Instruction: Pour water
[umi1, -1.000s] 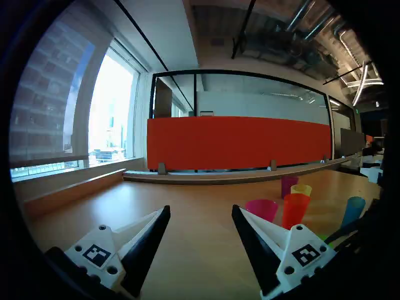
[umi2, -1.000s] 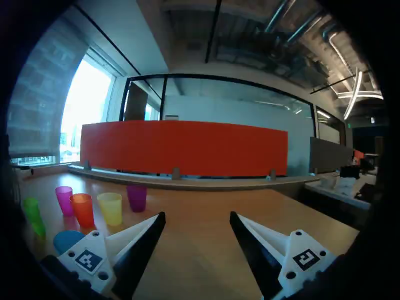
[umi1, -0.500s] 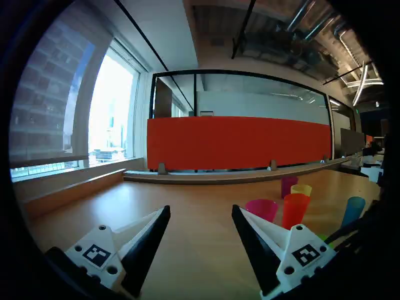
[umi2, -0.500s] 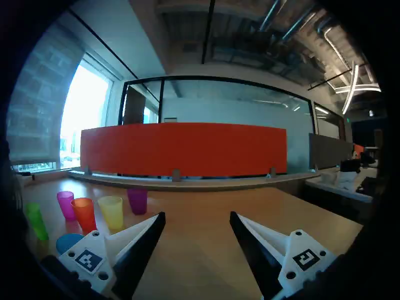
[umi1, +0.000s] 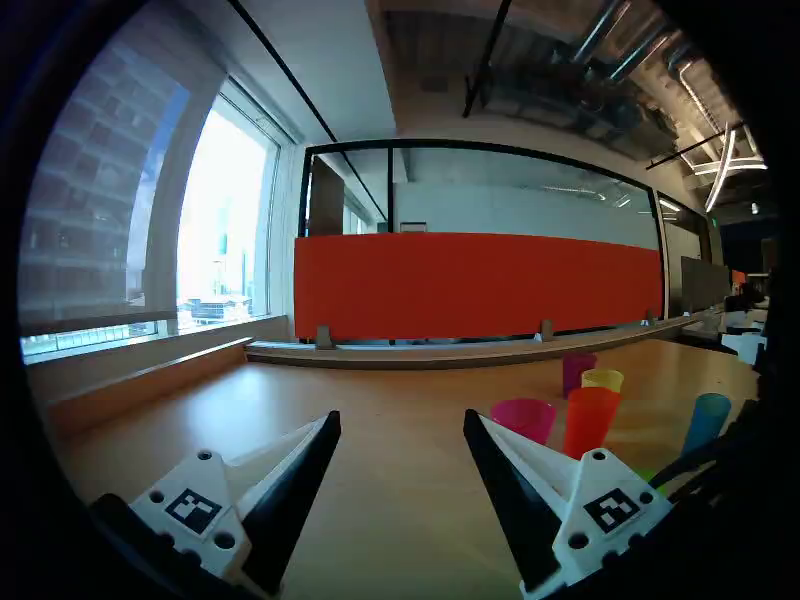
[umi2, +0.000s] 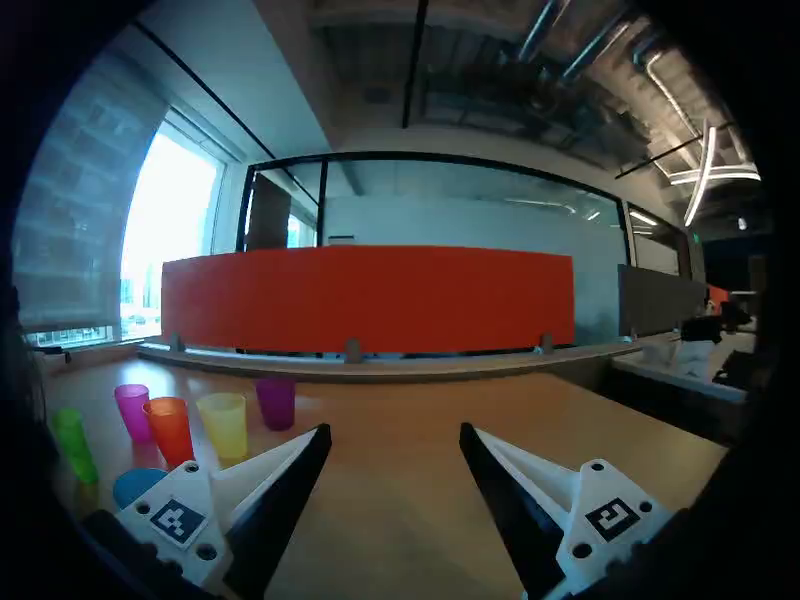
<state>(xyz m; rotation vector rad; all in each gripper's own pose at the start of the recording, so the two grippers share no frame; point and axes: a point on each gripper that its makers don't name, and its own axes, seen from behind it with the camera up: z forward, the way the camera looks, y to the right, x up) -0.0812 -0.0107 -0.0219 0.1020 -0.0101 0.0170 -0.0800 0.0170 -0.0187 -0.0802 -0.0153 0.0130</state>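
The orange cup (umi2: 170, 428) is my reference point here. In the right gripper view it stands upright on the wooden table (umi2: 400, 500) in a loose cluster. The pink cup (umi2: 132, 410) is just to its left and the yellow cup (umi2: 224, 424) just to its right. The purple cup (umi2: 275, 402) sits past the yellow one and a bit farther back. A green cup (umi2: 73, 445) is off to the left of the orange one. A blue cup (umi2: 135, 487) is nearer me than the orange one, half hidden by my finger. I can't tell whether any of them touch or hold water.

In the left gripper view the orange cup (umi1: 590, 420) has the pink cup (umi1: 524, 418) to its left, partly behind my finger. The yellow cup (umi1: 602, 380) and purple cup (umi1: 577, 368) are behind it. The blue cup (umi1: 706, 422) is to its right, apart from it.

My left tool (umi1: 400, 414) has its fingers spread wide with nothing between them, and so does my right tool (umi2: 394, 428). Both hang over bare table (umi1: 400, 470), away from the orange cup.

As for print, all I can make out is a black-and-white square marker (umi1: 193, 508) on each finger. It's a pattern, not text.

Way behind the orange cup a long red-orange panel (umi1: 480, 285) runs along the table's far edge, with a bright window (umi1: 220, 230) to its left.
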